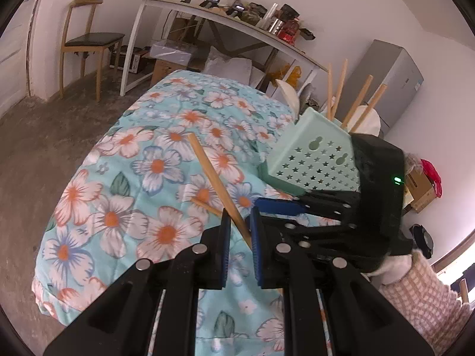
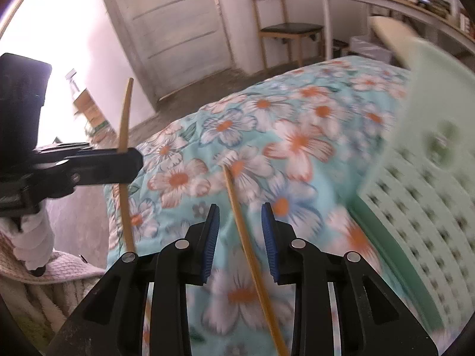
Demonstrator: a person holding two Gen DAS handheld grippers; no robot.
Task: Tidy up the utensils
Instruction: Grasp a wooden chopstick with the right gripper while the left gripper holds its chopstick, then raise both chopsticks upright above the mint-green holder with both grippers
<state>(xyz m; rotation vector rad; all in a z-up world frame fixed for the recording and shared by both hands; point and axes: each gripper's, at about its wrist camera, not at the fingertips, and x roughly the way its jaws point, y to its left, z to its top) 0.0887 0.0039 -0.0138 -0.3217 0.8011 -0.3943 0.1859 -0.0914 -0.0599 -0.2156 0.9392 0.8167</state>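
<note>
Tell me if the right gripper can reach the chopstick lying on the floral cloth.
Likely yes: the chopstick lies on the floral cloth between the right gripper's open jaws, with nothing covering it.

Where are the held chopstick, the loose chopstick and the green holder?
held chopstick (image 1: 213, 172), left wrist view, mid-shaft above the pads
loose chopstick (image 2: 240, 225), right wrist view, shaft between open jaws
green holder (image 1: 314, 154), left wrist view, star-perforated wall

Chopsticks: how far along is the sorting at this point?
Done: several chopsticks already stand in the green holder. In hand: the left gripper is shut on one chopstick. The right gripper straddles another chopstick lying on the floral cloth, its pads not yet pressing it. Left: both of these still need to go into the holder.
</note>
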